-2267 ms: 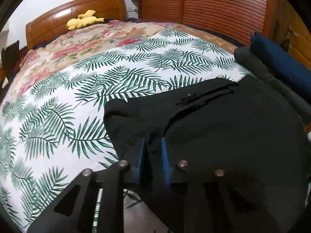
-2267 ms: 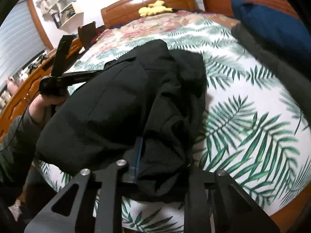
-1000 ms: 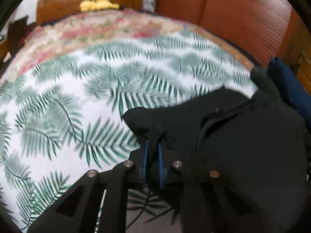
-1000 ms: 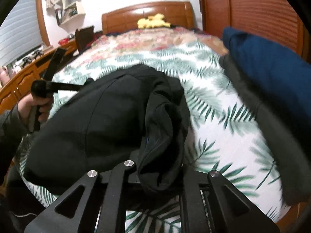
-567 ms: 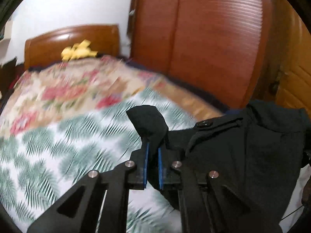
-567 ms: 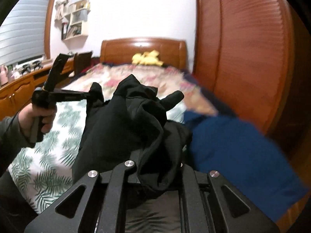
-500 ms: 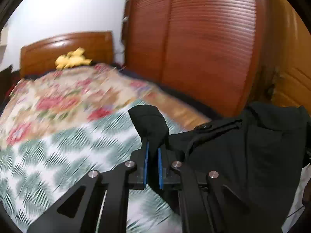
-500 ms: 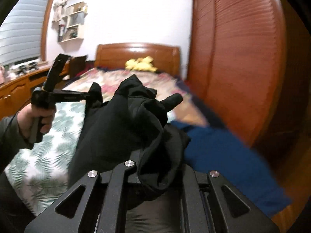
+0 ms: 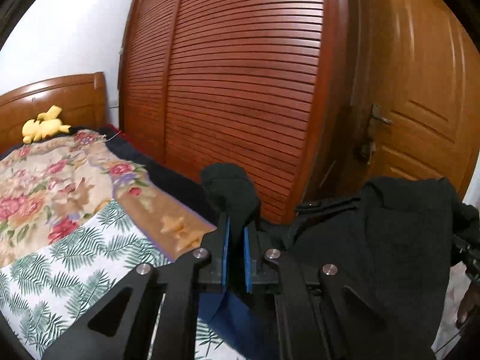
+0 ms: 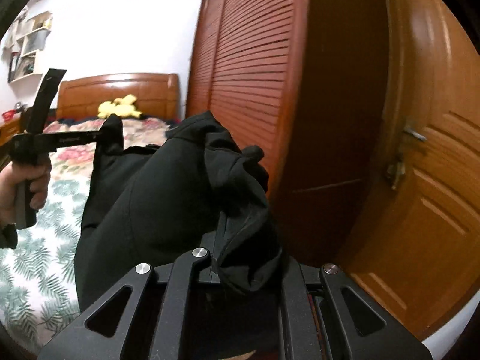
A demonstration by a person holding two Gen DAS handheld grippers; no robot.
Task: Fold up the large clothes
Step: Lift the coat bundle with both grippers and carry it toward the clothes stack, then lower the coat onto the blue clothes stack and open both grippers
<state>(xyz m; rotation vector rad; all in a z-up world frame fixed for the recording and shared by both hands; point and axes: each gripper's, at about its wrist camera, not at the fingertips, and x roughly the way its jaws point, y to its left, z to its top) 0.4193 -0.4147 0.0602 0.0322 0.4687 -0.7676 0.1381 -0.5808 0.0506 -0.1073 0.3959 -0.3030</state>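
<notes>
A large black garment (image 9: pixel 375 249) hangs in the air between both grippers, lifted off the bed. My left gripper (image 9: pixel 235 231) is shut on one corner of it, which bunches above the blue pads (image 9: pixel 225 252). My right gripper (image 10: pixel 237 234) is shut on the other bunched corner (image 10: pixel 240 180); the cloth hides its fingertips. In the right wrist view the left gripper (image 10: pixel 99 138) shows at the left, held by a hand, pinching the garment (image 10: pixel 156 198).
The bed with a palm-leaf cover (image 9: pixel 75 258) and floral quilt (image 9: pixel 51 174) lies below left. A blue garment (image 9: pixel 237 321) lies near its edge. A yellow plush (image 9: pixel 43 126) sits by the headboard. Slatted wardrobe doors (image 9: pixel 240 90) and a wooden door (image 9: pixel 420 105) stand close ahead.
Both grippers have risen with the black garment, lifting it off the bed into the air. The views have tilted up toward the wardrobe and door.
</notes>
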